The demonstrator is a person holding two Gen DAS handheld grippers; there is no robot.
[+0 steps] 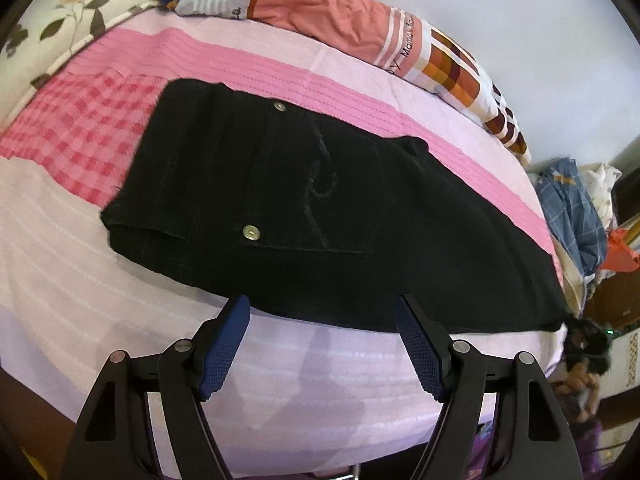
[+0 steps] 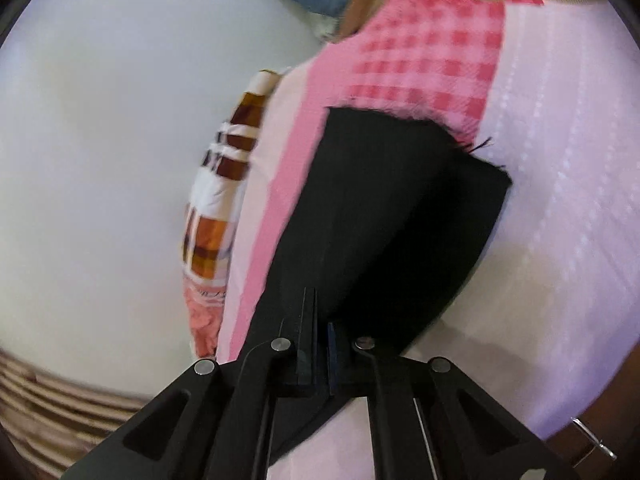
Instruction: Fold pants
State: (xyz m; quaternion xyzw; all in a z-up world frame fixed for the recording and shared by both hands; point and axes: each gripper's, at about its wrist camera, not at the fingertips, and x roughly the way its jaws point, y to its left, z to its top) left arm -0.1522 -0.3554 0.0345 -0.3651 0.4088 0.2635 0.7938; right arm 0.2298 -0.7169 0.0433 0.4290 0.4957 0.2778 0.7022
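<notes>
Left wrist view shows the left gripper [image 1: 322,314] with its blue-padded fingers [image 1: 224,354] spread wide and gripping nothing, hanging just at the near edge of the black pants [image 1: 320,208]. Neither pad clearly touches the cloth; the tips sit right at the hem line. Beyond them the pants lie flat on the bed [image 1: 100,280], back side up, with a stitched pocket [image 1: 308,200] and two metal rivets [image 1: 252,233] showing. One end of the garment lies toward the pink checked patch [image 1: 76,132] of the bed cover; the other runs off to the right edge of the mattress. Farther back, a rumpled quilt [image 1: 360,20] in salmon, white and orange-brown squares lies along the far side of the bed, and a floral pillow [image 1: 60,32] sits at the upper left. A heap of blue plaid clothes [image 1: 572,208] lies off the bed to the right.

Right wrist view, somewhat blurred, shows the right gripper [image 2: 318,320] with its fingers [image 2: 306,320] pressed together on a fold of the black pants [image 2: 380,208]. The cloth rises from the closed fingers and fans out ahead, lifted off the bed cover [image 2: 560,220] near the gripper and reaching as far as the checked patch [image 2: 424,52]. The orange-brown quilt [image 2: 216,200] lies left of the pants, against a pale wall [image 2: 100,160].
</notes>
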